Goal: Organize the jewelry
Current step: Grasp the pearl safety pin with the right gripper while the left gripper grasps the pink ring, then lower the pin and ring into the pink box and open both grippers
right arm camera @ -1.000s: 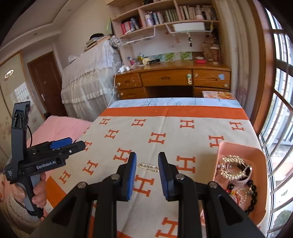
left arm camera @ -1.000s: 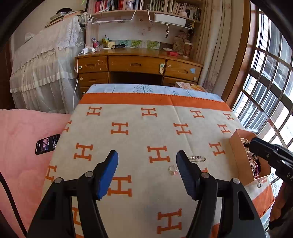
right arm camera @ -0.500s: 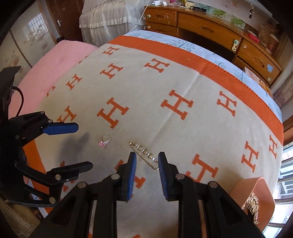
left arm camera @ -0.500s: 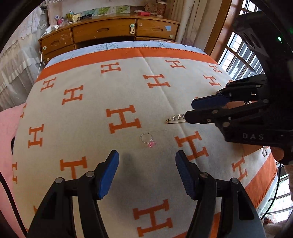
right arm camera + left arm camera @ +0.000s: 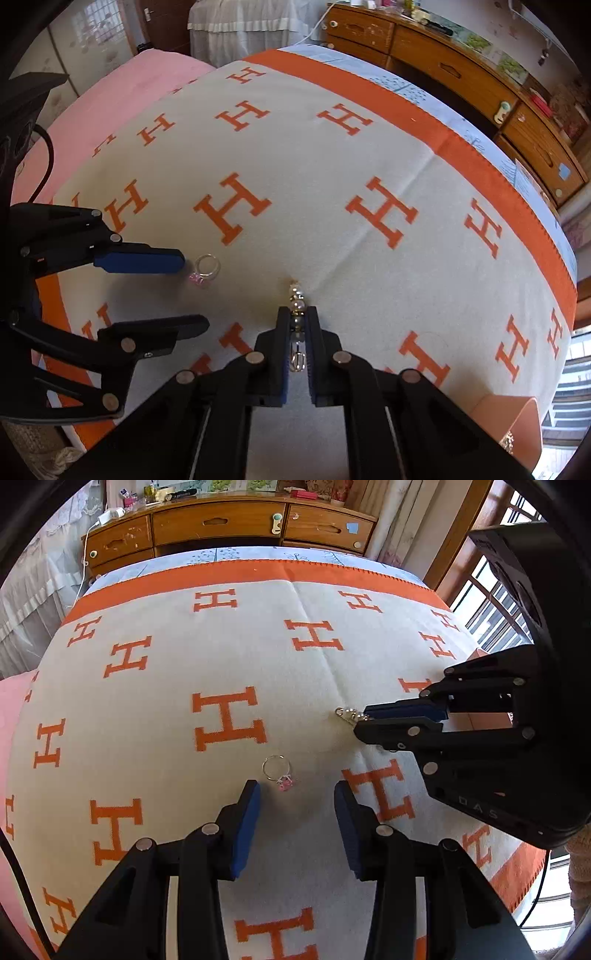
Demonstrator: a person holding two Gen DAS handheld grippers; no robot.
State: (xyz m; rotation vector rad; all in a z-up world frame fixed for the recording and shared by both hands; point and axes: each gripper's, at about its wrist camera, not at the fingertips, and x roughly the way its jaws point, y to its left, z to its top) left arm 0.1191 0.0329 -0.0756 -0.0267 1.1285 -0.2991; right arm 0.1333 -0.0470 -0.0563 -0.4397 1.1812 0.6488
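Near the blanket's [image 5: 258,657] front edge, the right gripper [image 5: 296,317] pinches the pearl pin [image 5: 295,295] lengthwise along its fingers, while the wide-open left gripper [image 5: 295,797] hovers with the pink-stoned ring [image 5: 277,771] just ahead.

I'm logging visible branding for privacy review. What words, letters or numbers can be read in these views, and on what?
"DAS" – on the body of the right gripper, seen from the left wrist view; any further letters are cut off.
"H" – orange letter repeated across the blanket.
Items on the desk are too small and blurred to read.
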